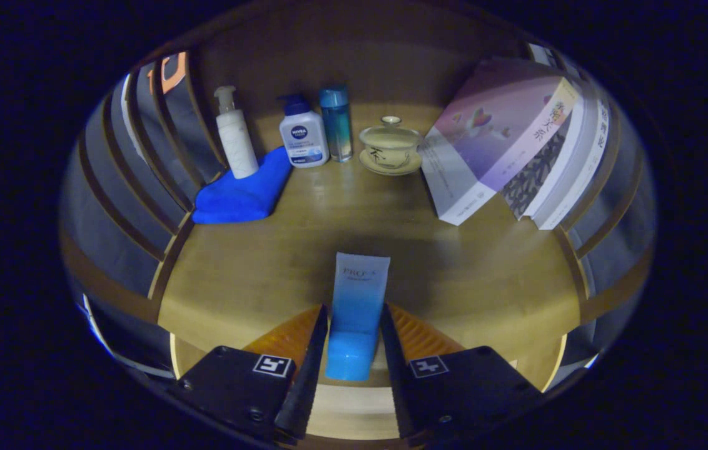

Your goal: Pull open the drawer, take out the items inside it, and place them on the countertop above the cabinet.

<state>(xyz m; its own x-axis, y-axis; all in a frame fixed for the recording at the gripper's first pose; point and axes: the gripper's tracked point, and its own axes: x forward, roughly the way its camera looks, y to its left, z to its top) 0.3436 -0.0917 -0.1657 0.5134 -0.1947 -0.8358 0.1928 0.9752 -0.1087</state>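
— Fingers: what are they at?
— The gripper [350, 350] is closed on a blue tube [356, 315], both fingers pressing its lower part, cap end nearest the tool, over the wooden countertop [485, 275].
— And beyond them?
— A blue cloth [242, 195] ahead to the left under a white pump bottle [234, 134], then two more bottles, a lidded cup [390, 147], and leaning books [504, 147] ahead to the right.

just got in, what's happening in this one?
The handheld gripper has a blue and white tube between its two fingers, both pressing its sides, cap end toward the camera, held over the wooden countertop. Beyond it on the countertop stand a white pump bottle on a blue cloth, a second pump bottle, a teal bottle, a lidded teacup and leaning books.
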